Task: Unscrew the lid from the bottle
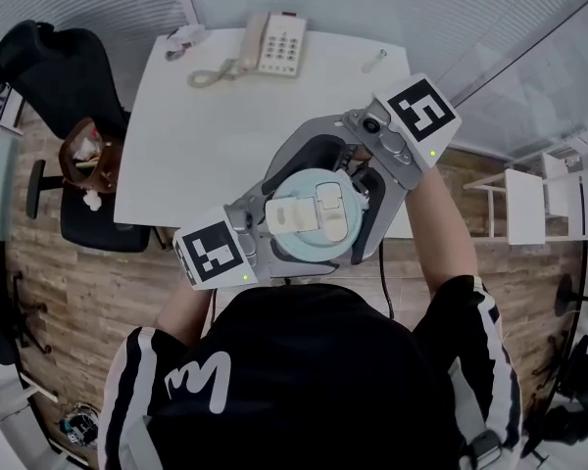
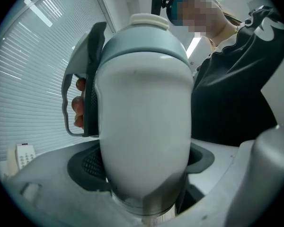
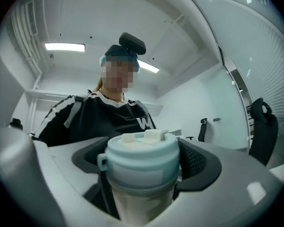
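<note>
Gripping the white, steel-bottomed bottle [image 2: 144,126] in our left claw [image 2: 142,162], right claw [image 3: 144,163] clamped on its pale-blue round lid [image 3: 141,160]; next move, we reckon: twist it off counterclockwise.

Head view looks steeply down; both gripper views face the shared bottle [image 2: 142,126] close, from below

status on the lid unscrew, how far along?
Done: left gripper is shut on the bottle, right gripper is shut on the lid. In hand: the twist, probably just starting. Left: the lid looks fully seated, no gap visible, so loosening and lifting it off remain.
</note>
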Demonstrator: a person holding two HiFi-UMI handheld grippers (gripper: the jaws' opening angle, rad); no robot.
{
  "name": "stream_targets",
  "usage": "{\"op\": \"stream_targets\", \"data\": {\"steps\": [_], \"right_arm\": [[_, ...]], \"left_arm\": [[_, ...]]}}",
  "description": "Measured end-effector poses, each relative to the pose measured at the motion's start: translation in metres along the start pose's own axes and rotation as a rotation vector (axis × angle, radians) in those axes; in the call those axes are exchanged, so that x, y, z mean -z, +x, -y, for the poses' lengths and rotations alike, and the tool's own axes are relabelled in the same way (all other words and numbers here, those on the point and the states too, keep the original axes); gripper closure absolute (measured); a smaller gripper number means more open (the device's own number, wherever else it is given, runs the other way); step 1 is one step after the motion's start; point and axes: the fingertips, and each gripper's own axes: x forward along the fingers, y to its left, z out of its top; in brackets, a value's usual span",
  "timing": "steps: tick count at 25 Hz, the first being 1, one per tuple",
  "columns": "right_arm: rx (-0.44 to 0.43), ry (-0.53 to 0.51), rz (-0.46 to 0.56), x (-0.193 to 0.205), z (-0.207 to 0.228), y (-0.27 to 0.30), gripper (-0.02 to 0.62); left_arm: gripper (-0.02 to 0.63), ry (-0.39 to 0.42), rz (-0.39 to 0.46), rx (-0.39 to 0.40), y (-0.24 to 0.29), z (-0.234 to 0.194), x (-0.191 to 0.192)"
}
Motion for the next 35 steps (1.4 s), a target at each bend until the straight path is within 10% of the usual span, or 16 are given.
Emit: {"op": "stream_targets", "data": {"steps": [4,7,20,35], "right_arm": [[-0.069,0.012,0.047,-0.006,0.0,-0.001,0.143],[0.059,-0.027,0.108,-0.016,0.016,-0.01,0.126],[1.38,-0.235,0.182,-0.024,0.043,-0.086,0.127],[1.575,-0.289,0.029,-0.007,0.077,-0.06,0.179]], "left_arm": [[0.164,-0.003,0.024,0.009,-0.001,0.0,-0.004],[0.164,-0.036,0.058,-0.043,-0.007,-0.011,-0.006],[0.164,-0.02,0.085,-0.548,-0.052,-0.096,-0.01],[0.164,-0.003,0.021,-0.754,-0.046,-0.115,0.005]]}}
